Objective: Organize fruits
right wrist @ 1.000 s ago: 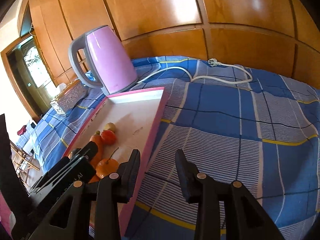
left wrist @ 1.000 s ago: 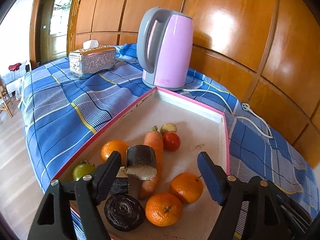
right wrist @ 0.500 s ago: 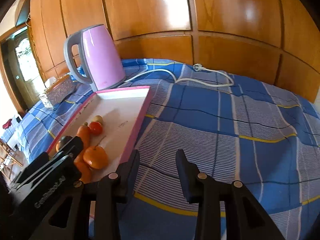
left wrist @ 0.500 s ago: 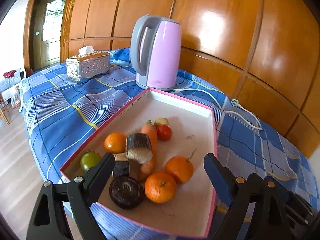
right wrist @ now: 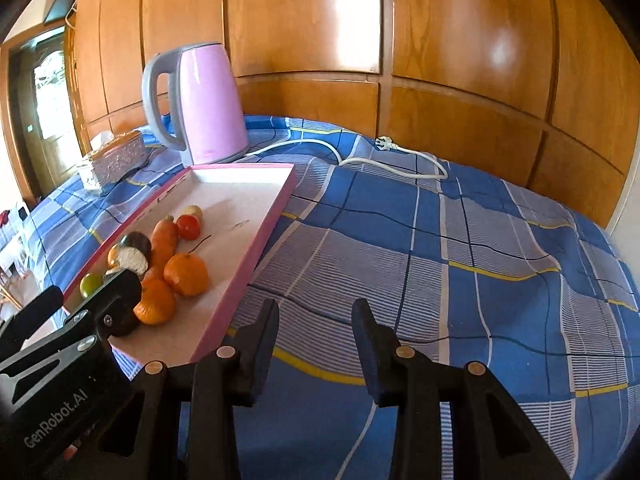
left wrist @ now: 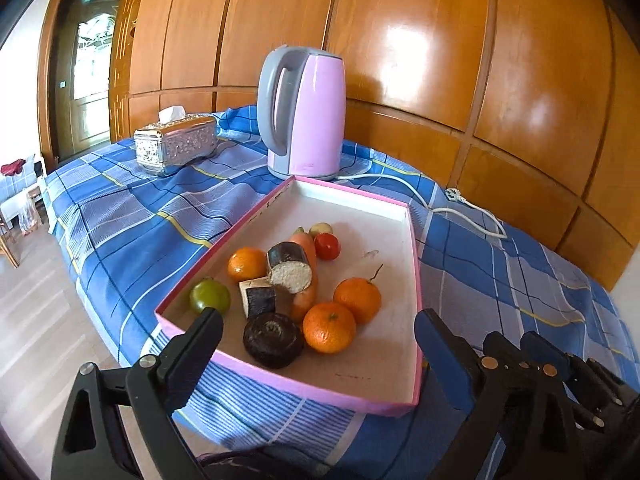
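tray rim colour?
Pink rim on the shallow rectangular tray, white inside. Clearest in the left wrist view.

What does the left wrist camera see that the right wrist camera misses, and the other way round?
Only the left view shows the whole dark round eggplant slice at the near end of the pink-rimmed white tray, plus the wooden floor. Only the right view shows the wide bare stretch of blue checked tablecloth right of the tray. Both share the pink electric kettle, silver embossed tissue box, white power cord, oranges, carrot and green tomato.
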